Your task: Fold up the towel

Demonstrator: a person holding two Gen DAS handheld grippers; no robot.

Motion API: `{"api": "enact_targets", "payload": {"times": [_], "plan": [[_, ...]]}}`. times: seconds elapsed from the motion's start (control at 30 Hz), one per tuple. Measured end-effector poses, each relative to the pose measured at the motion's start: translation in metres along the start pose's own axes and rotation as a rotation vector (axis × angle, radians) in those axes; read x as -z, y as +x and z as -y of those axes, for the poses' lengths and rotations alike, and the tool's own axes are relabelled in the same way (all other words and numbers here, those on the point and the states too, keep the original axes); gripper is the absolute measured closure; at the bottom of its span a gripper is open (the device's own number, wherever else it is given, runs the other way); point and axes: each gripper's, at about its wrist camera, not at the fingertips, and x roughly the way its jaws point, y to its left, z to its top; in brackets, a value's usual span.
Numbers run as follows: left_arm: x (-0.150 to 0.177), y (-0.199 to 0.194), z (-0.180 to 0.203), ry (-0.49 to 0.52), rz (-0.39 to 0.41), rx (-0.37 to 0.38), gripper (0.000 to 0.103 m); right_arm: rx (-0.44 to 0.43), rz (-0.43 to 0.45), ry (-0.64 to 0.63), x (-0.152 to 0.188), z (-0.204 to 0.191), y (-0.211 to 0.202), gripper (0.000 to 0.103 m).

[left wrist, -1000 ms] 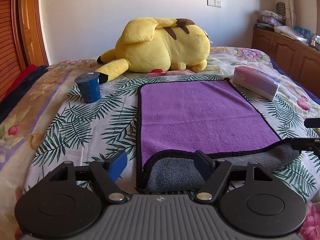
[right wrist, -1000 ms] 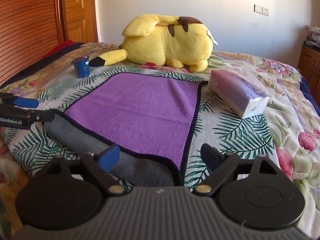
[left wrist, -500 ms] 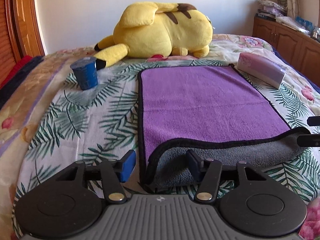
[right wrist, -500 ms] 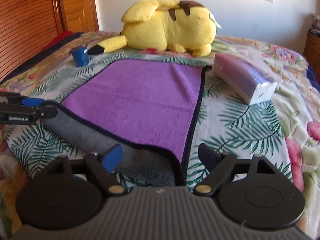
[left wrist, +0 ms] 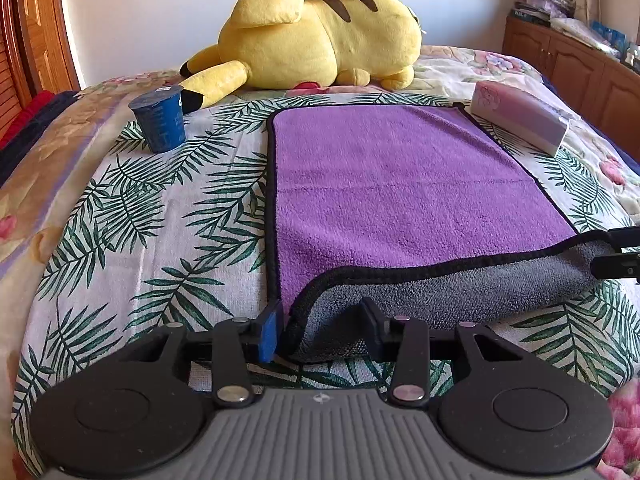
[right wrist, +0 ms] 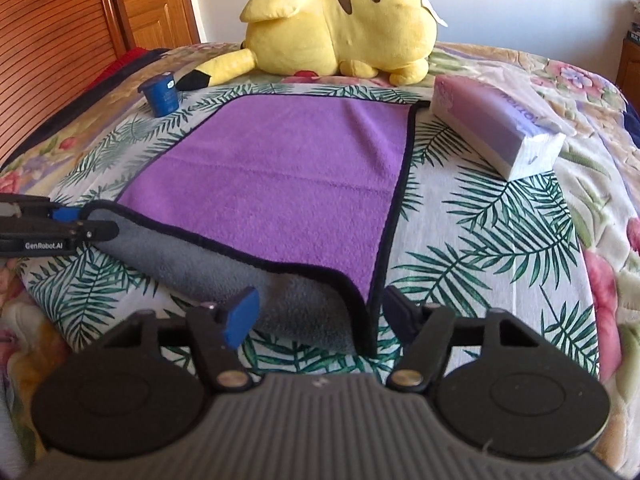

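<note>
A purple towel (left wrist: pixel 400 184) with a black hem and grey underside lies flat on the bed; its near edge is rolled over, grey side up (left wrist: pixel 440 292). It also shows in the right wrist view (right wrist: pixel 288 176). My left gripper (left wrist: pixel 320 332) is open, its jaws straddling the rolled near-left corner. My right gripper (right wrist: pixel 320 312) is open, its jaws straddling the near-right corner (right wrist: pixel 320 304). Each gripper's tip shows at the other view's edge.
A blue cup (left wrist: pixel 159 120) stands left of the towel. A big yellow plush (left wrist: pixel 320 36) lies behind it. A pink tissue pack (left wrist: pixel 520 120) lies at the towel's far right corner. A wooden cabinet (left wrist: pixel 580 68) stands right of the bed.
Both grippers have moved forward over the bed and lower onto the rolled near edge. Their jaws have narrowed around the towel corners. The towel's fold has shifted slightly forward.
</note>
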Motion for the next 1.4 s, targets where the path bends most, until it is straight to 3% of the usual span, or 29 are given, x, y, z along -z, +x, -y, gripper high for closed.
{"api": "enact_targets", "payload": {"times": [0.23,0.3,0.37,0.4,0.57,0.63,1.4], "plan": [[0.001,0.001,0.001,0.005,0.0,0.0,0.083,-0.012,-0.033,0.024,0.0,0.005,0.003,0.055],[0.001,0.0,0.001,0.003,0.003,0.005,0.088,-0.015,-0.044,0.024,0.001,0.004,0.004,0.06],[0.001,-0.002,0.002,0.005,0.008,0.006,0.103,-0.017,-0.048,0.02,0.001,0.004,0.004,0.071],[0.0,-0.002,0.003,0.008,0.01,0.007,0.103,-0.016,-0.051,0.018,0.001,0.004,0.005,0.077],[-0.002,-0.007,0.005,0.013,0.015,0.01,0.103,-0.007,-0.043,0.025,0.0,0.006,0.004,0.085],[-0.003,-0.009,0.004,0.007,0.021,0.016,0.103,-0.004,-0.042,0.023,0.0,0.006,0.004,0.098],[-0.022,-0.046,0.001,-0.019,0.167,0.049,0.103,-0.024,0.148,0.004,-0.017,0.008,-0.02,0.099]]}}
